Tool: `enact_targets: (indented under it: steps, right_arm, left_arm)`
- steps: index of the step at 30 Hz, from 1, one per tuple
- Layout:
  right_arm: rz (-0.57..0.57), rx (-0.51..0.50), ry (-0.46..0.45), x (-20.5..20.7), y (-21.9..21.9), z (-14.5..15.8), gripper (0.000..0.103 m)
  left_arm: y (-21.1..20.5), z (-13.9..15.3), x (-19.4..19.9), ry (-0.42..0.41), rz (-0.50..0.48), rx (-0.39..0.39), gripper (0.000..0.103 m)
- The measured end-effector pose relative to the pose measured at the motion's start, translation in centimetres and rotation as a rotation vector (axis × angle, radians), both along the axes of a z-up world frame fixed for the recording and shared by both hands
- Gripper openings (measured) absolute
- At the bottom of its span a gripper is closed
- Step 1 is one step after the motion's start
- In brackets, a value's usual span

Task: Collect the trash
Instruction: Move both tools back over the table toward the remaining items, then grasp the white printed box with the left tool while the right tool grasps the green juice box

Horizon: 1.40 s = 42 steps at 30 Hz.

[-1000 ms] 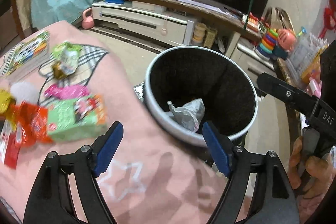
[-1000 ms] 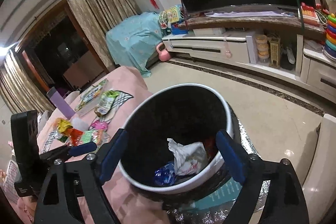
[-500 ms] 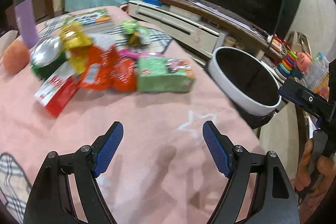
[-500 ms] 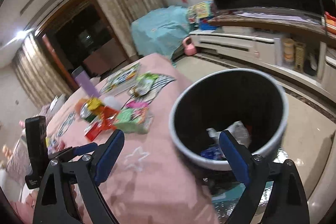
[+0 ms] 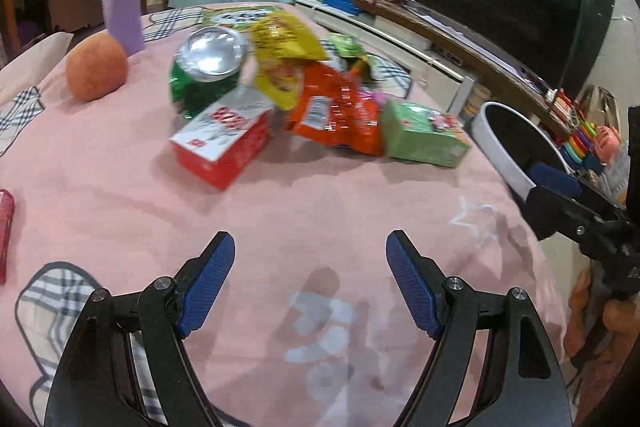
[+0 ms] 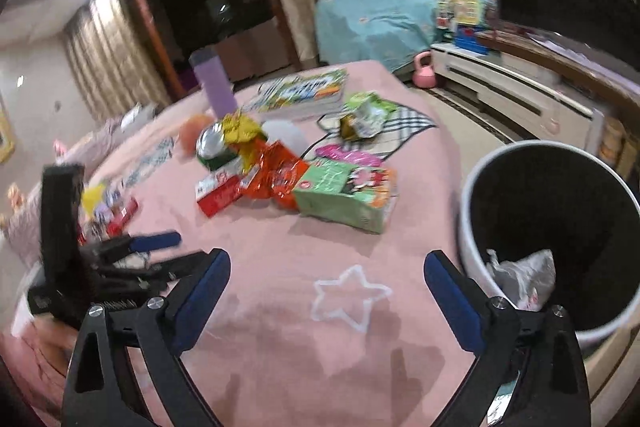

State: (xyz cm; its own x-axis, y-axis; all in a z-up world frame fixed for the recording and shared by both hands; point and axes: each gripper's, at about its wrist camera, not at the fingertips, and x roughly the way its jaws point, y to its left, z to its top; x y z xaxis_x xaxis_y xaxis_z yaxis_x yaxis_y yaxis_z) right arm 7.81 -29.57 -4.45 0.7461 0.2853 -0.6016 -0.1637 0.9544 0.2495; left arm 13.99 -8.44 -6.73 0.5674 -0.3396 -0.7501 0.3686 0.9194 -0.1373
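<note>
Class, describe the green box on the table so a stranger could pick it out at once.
Start at the pink tablecloth and find the trash pile at its middle. The green box lies at the pile's edge nearest the white bin, beside the orange wrapper. It alone is a pale green carton; the other box is red and white.

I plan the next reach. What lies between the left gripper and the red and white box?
Only bare pink tablecloth between the open left gripper and the red and white box, in the left wrist view.
</note>
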Motion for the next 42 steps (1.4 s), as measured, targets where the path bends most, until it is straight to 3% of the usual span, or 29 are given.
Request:
enact_targets:
  steps: [12,15,20,25,28,29,32,33,38,42]
  right_arm:
    - [0.065,-0.15,0.007,5.7,1.7,-0.5,0.099]
    - [0.067,-0.13,0.003,7.0,1.4,-0.2,0.099]
    - [0.068,-0.083,0.071,9.9,1.4,-0.9,0.098]
    - [0.09,-0.151,0.104,10.8,2.7,-1.7,0.099]
    - [0.118,-0.11,0.105,10.4,2.6,-1.7,0.089]
    - [0.125,-0.087,0.117,10.2,2.6,-1.7,0.075]
    - [0.117,-0.078,0.138,9.5,2.7,-1.6,0.043]
    - [0.116,-0.061,0.143,9.3,2.7,-1.6,0.037]
    - [0.133,0.057,0.157,7.2,2.0,-1.3,0.037]
    - [0.059,0.047,0.104,6.7,0.4,-0.3,0.039]
  left_arm:
    - [3.0,-0.5,4.6,0.007,0.056,0.059,0.08]
    - [3.4,-0.4,6.8,0.013,0.054,0.051,0.081]
    - [2.8,-1.0,10.5,0.024,0.065,0.104,0.081]
    - [2.9,-1.1,11.8,0.032,0.062,0.098,0.08]
    - [3.0,-1.2,11.5,0.038,0.048,0.071,0.067]
    - [3.0,-1.2,11.4,0.043,0.043,0.066,0.059]
    - [3.2,-1.2,10.6,0.041,0.044,0.067,0.058]
    - [3.2,-1.2,10.3,0.042,0.044,0.066,0.057]
    - [3.7,-1.1,7.1,0.078,-0.027,0.003,0.056]
    - [3.3,-0.6,6.6,0.063,-0.021,-0.002,0.056]
